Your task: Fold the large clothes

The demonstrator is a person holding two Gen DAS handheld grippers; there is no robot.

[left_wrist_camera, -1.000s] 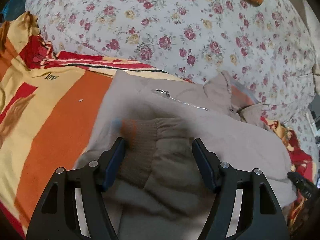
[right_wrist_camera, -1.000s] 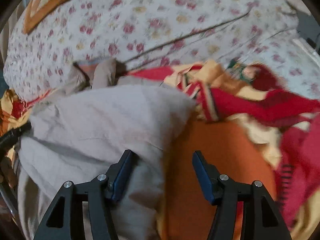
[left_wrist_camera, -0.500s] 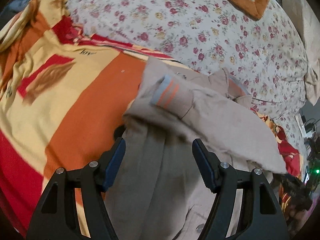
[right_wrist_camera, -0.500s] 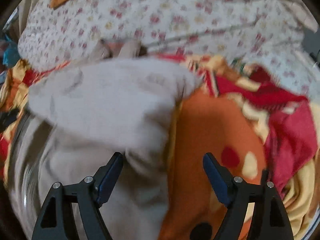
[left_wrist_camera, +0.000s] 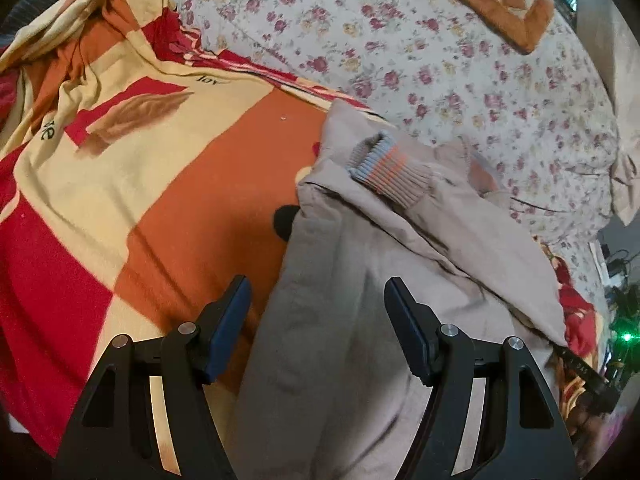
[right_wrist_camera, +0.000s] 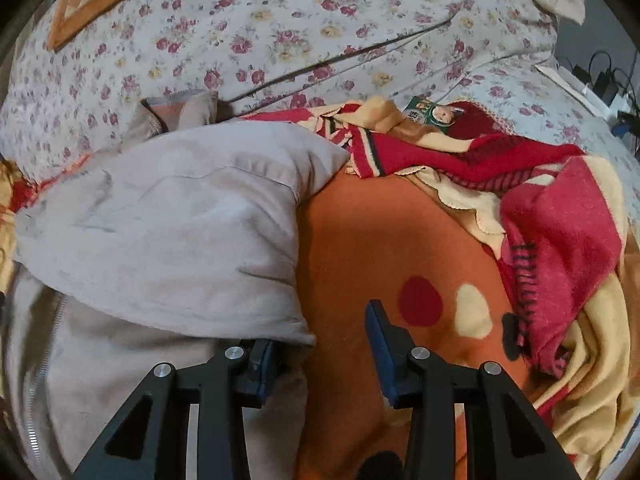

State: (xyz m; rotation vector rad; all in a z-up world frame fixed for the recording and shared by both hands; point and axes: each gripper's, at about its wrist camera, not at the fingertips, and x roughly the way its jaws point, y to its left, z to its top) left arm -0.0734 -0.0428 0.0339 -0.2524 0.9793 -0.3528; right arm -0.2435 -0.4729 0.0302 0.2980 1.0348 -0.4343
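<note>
My left gripper (left_wrist_camera: 318, 320) hangs wide over the jacket (left_wrist_camera: 360, 300); my right gripper (right_wrist_camera: 320, 354), fingers just narrowing, straddles its edge without pinching.

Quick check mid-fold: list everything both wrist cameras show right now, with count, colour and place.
jacket: one, beige, lying on the blanket, sleeve folded across its body
sleeve cuff: one, ribbed, beige with grey and orange stripes, on top of the jacket
blanket: one, orange, red and cream, spread under the jacket
floral quilt: one, white with red flowers, behind the blanket
orange cushion: one, orange and cream, on the quilt, far side
green packet: one, on the rumpled blanket edge
left gripper: one, black with blue pads, open above the jacket
right gripper: one, open at the jacket's edge, jaws have just been closing
</note>
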